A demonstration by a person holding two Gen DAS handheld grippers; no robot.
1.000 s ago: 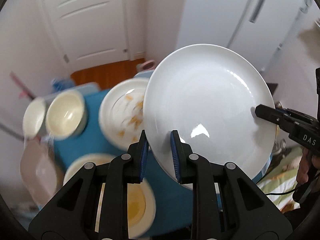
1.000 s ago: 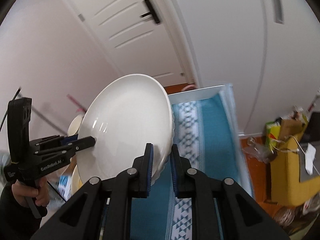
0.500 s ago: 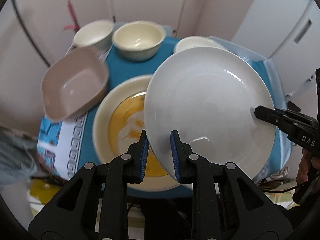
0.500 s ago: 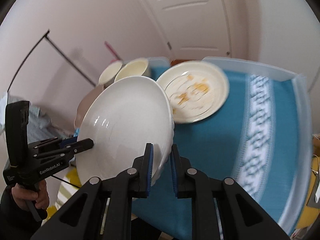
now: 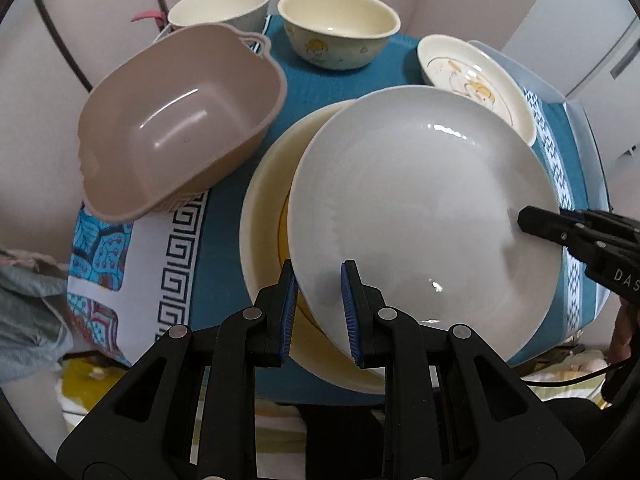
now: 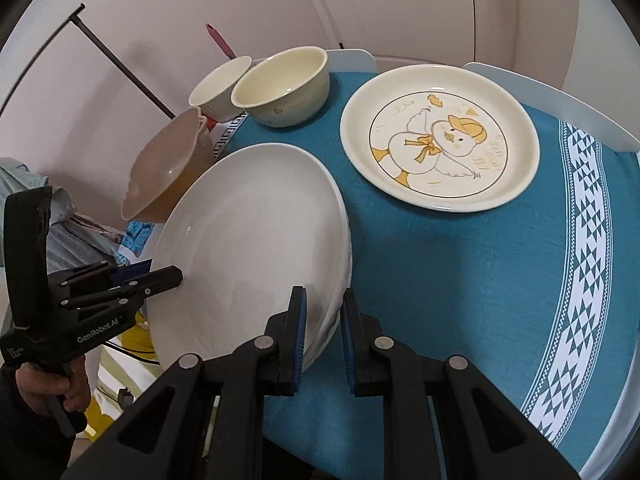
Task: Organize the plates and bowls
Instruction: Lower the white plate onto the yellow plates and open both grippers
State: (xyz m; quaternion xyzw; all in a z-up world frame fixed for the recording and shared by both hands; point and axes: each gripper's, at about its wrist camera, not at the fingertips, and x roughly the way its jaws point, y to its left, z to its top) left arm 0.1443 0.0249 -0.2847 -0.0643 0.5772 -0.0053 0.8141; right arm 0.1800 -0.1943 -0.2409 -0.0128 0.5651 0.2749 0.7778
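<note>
Both grippers hold one large white plate [image 5: 424,216] by opposite rims. My left gripper [image 5: 320,288] is shut on its near edge; my right gripper [image 6: 324,320] is shut on the other edge of the white plate [image 6: 256,240]. The plate hangs tilted just above a big cream plate [image 5: 264,220] with a yellow centre. A cream duck plate [image 6: 440,136] lies flat at the back right. Two cream bowls [image 5: 340,28] [image 5: 220,0] stand at the table's far edge.
A tan plastic basin [image 5: 180,120] sits tilted at the table's left edge, next to the big cream plate. The table wears a blue patterned cloth [image 6: 520,280]. A white door and walls stand behind. Grey cloth [image 5: 28,308] lies off the left side.
Both grippers have swung down with the white plate from facing the door to over the table. The plate now hangs low over the big cream plate.
</note>
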